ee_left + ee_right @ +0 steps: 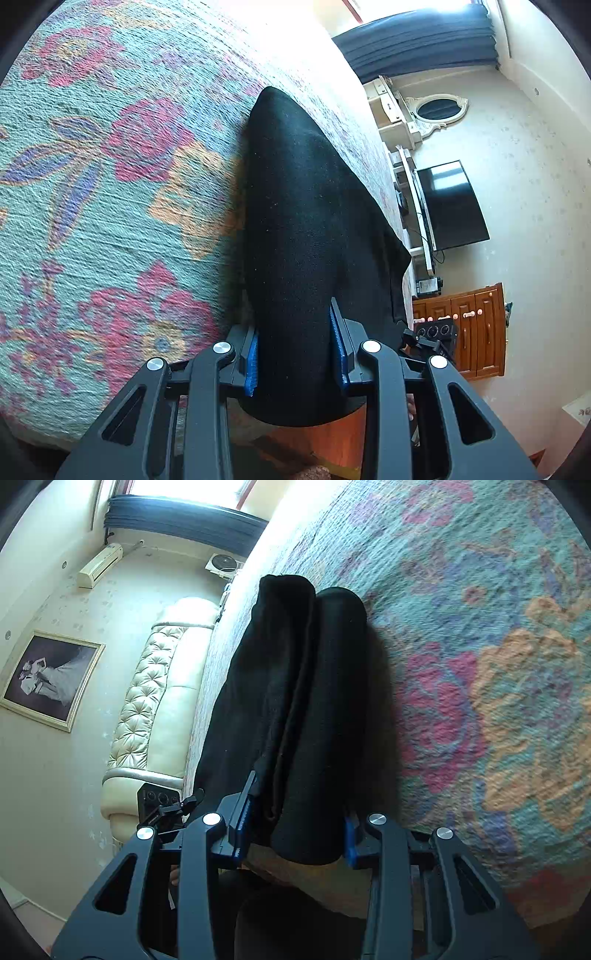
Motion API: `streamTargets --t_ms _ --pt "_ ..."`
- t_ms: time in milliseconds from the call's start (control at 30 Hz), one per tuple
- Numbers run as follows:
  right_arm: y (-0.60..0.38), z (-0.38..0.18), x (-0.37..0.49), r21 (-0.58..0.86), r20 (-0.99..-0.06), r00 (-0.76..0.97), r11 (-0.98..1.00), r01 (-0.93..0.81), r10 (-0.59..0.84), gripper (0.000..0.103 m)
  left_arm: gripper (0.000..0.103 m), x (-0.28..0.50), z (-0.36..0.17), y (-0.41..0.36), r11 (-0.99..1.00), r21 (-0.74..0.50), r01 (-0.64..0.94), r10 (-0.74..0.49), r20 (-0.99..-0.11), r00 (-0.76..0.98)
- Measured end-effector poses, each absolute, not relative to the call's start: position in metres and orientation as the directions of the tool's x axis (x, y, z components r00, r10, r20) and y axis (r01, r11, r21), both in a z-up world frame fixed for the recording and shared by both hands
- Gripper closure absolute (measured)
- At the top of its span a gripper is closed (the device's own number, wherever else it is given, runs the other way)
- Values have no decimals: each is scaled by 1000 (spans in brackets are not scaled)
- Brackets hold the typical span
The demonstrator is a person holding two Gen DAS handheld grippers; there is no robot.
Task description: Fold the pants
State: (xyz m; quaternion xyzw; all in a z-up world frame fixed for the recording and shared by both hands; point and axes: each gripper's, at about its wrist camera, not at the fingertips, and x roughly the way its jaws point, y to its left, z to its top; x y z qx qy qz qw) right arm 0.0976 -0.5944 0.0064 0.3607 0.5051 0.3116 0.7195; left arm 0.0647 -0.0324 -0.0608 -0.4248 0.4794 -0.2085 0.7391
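The black pants (306, 229) lie folded lengthwise on a bed with a floral cover (110, 184). My left gripper (299, 362) is shut on the near end of the pants, the cloth pinched between its blue pads (340, 350). In the right wrist view the pants (295, 701) show as stacked folded layers on the floral cover (480, 664). My right gripper (295, 834) is shut on the near end of that stack, which fills the space between its fingers. The other gripper's body shows at the edge of each view.
The bed edge runs beside the pants. Beyond it on one side are a wall TV (450, 206), a wooden cabinet (472, 332) and a round mirror (439, 109). On the other side are a cream tufted headboard (155, 701) and a framed picture (51, 679).
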Motion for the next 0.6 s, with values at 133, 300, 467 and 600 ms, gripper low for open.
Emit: streamTargets --t_ms 133,300,467,600 --pt "-570 8 115 846 -481 274 523 -106 833 66 72 63 -63 -14 536 -833 -134 -700 -528 481" --pt "-531 5 137 859 -462 222 496 -128 859 66 72 55 -59 12 546 -821 -166 -664 -545 512" --pt "-508 -5 143 848 -486 163 508 -153 859 66 70 50 -61 27 556 -811 -182 -651 -562 511" --pt "-518 -17 138 861 -479 150 496 -110 865 59 62 53 -60 22 569 -805 -170 -660 -570 489"
